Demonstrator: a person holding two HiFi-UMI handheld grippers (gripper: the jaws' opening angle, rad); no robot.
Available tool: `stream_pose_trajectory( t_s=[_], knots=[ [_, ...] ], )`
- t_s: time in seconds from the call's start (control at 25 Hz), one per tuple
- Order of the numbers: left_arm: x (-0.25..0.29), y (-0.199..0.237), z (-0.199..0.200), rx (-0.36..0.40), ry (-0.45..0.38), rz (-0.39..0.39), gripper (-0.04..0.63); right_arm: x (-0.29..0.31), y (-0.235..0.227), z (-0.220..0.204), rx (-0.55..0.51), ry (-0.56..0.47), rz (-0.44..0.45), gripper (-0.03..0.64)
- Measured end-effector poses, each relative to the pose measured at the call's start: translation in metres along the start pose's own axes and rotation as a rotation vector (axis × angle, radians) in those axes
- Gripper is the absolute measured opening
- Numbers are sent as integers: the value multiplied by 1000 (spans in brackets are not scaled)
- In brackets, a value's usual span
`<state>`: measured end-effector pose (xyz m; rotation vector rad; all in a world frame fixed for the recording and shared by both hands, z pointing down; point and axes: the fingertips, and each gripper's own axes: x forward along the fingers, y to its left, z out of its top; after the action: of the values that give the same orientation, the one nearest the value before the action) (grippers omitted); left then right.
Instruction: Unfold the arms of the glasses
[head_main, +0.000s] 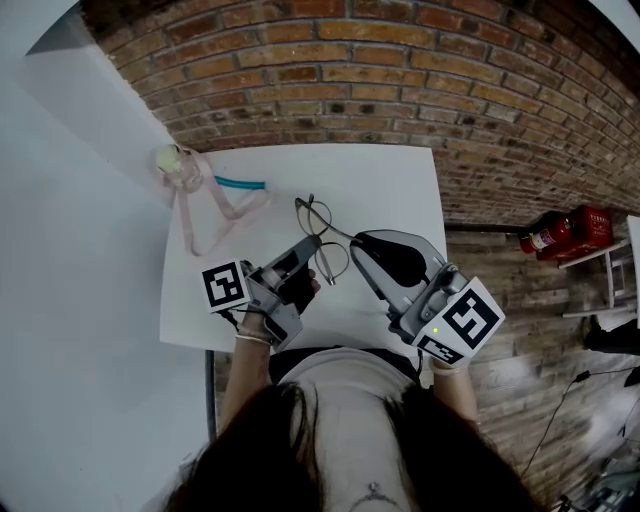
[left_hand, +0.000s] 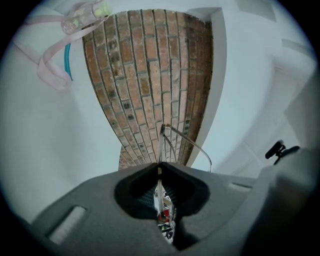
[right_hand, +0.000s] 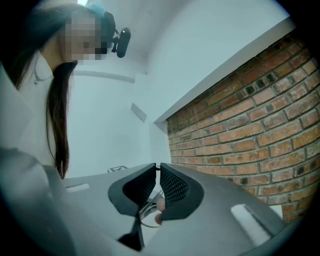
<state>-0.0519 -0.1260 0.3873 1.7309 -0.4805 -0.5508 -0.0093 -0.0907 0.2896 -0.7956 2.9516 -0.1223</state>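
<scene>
Thin wire-rimmed glasses (head_main: 322, 228) hang above the white table (head_main: 400, 185), held between both grippers. My left gripper (head_main: 315, 252) is shut on the frame beside the nearer lens; in the left gripper view a thin wire (left_hand: 161, 145) runs out from the closed left gripper (left_hand: 159, 167), and a curved arm (left_hand: 192, 145) bends off to the right. My right gripper (head_main: 357, 243) is shut on the end of one arm. In the right gripper view the right gripper (right_hand: 156, 167) pinches a thin wire at its tips, with a lens rim (right_hand: 146, 216) below.
A small clear bottle (head_main: 180, 168) with a pink strap (head_main: 225, 215) and a teal piece (head_main: 240, 184) lie at the table's back left. A red fire extinguisher (head_main: 565, 232) lies on the brick floor to the right. A white wall stands at the left.
</scene>
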Motion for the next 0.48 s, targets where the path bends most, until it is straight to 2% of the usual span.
stream_pose_trajectory(
  t_s=[0.2,0.48],
  knots=[
    [2,4,-10,-8,36,3,25,-1,-6,9,-23,-10,-10,34],
    [7,7,-25,26,101,23,25,-4,-17,22,-38,-35,-39,34]
  ],
)
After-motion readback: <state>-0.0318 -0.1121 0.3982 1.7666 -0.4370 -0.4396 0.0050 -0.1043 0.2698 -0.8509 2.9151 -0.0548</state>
